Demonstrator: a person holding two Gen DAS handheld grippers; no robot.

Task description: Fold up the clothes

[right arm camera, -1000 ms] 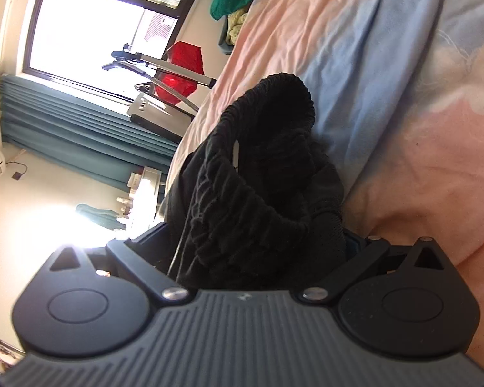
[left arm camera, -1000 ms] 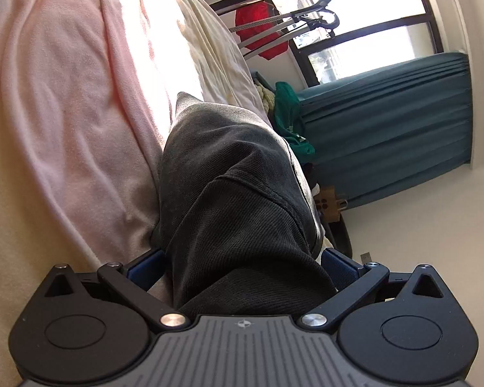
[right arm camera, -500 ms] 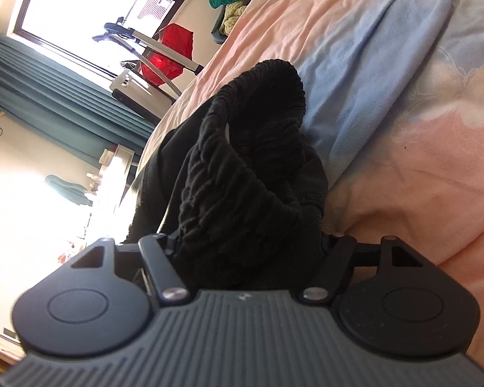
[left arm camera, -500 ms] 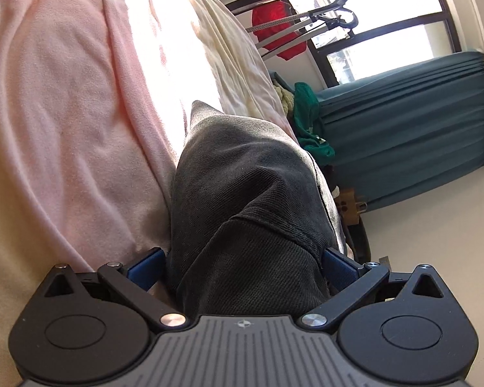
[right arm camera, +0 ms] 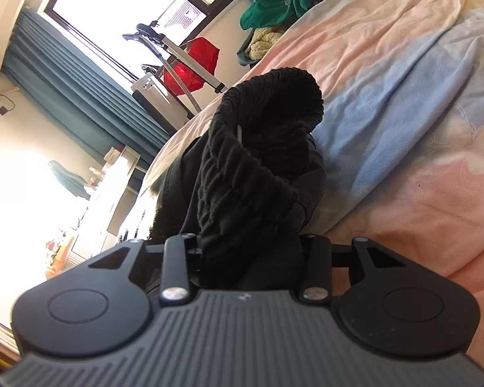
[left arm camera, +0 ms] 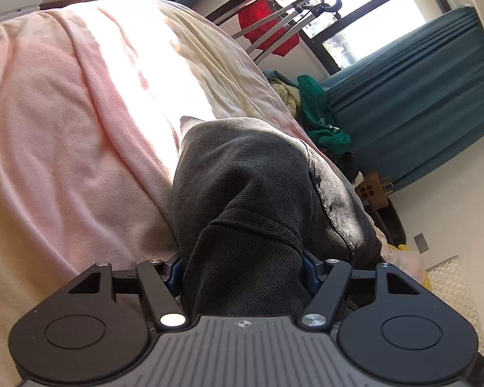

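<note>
The left gripper [left arm camera: 242, 267] is clamped on a thick bunch of the dark pants [left arm camera: 251, 187]. Its blue pads press in on both sides of the cloth. The right gripper [right arm camera: 251, 251] is squeezed tight on the stretchy waist end of the same pants [right arm camera: 258, 167]. Both ends are grabbed close to the fingers, so the cloth bulges up in front of each camera.

The pants lie on the bed [left arm camera: 64, 148], on the pink part of the blanket and near the bed's side edge. In the right view the waistband stands up in a loop, with a blue patch of blanket just beside it.

Farther off, a heap of green and yellow clothes [right arm camera: 274, 16] sits at the far end of the bed. Past that are a treadmill [right arm camera: 174, 51] with a red thing on it, teal curtains [left arm camera: 419, 103] and a bright window.

What could go wrong? The bunches are fat, so a layer could slip out if the hands pull apart fast. The pants sit near the edge, so a loose end could slide off the bed. The fold may also come out lumpy if the cloth is not pulled flat first.
</note>
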